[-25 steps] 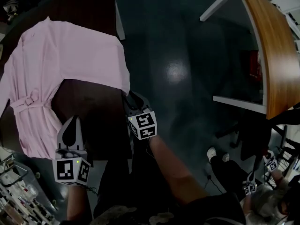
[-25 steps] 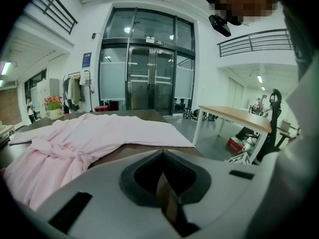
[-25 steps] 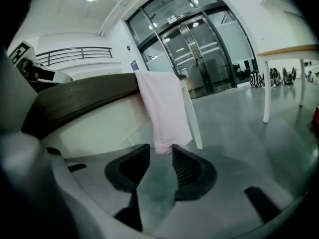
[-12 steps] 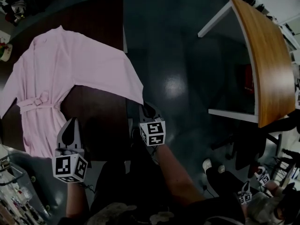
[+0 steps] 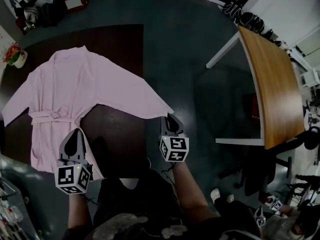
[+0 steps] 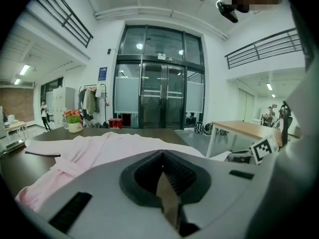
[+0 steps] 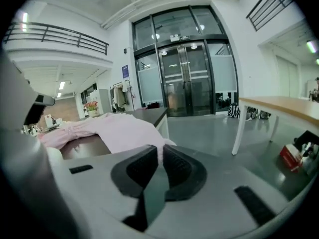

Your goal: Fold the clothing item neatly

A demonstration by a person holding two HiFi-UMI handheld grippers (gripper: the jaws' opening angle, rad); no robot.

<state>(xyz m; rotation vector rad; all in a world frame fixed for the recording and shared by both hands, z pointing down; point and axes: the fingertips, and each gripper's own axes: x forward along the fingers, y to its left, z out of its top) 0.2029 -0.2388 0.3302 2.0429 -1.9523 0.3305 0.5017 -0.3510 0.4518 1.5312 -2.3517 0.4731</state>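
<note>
A pink robe (image 5: 65, 94) lies spread on the dark table (image 5: 117, 49). Its collar points to the far edge and its skirt runs down to the near edge, with a tied belt (image 5: 52, 115) across the waist. One sleeve reaches toward the table's left edge. The other sleeve (image 5: 135, 101) stretches out past the right edge, so its end hangs over the floor (image 5: 200, 84) rather than the tabletop.

The right gripper (image 5: 171, 120) is just beyond the table's right edge, near its near corner. Its jaws have just been closing and are now clamped on the end of that sleeve. In the right gripper view a thin strip of pink cloth stands between the pads (image 7: 172, 166).

The left gripper (image 5: 75, 136) hangs over the skirt close to the near edge. Its jaws are pressed together, and the left gripper view shows no cloth between them, only the robe lying beyond.

A bare patch of tabletop sits between the skirt and the stretched sleeve. The far right corner of the table is also uncovered. To the right, a broad stretch of dark floor separates the table from a wood-topped desk (image 5: 272, 84) on white legs. A pot of flowers (image 5: 15, 56) stands off the far left corner.
</note>
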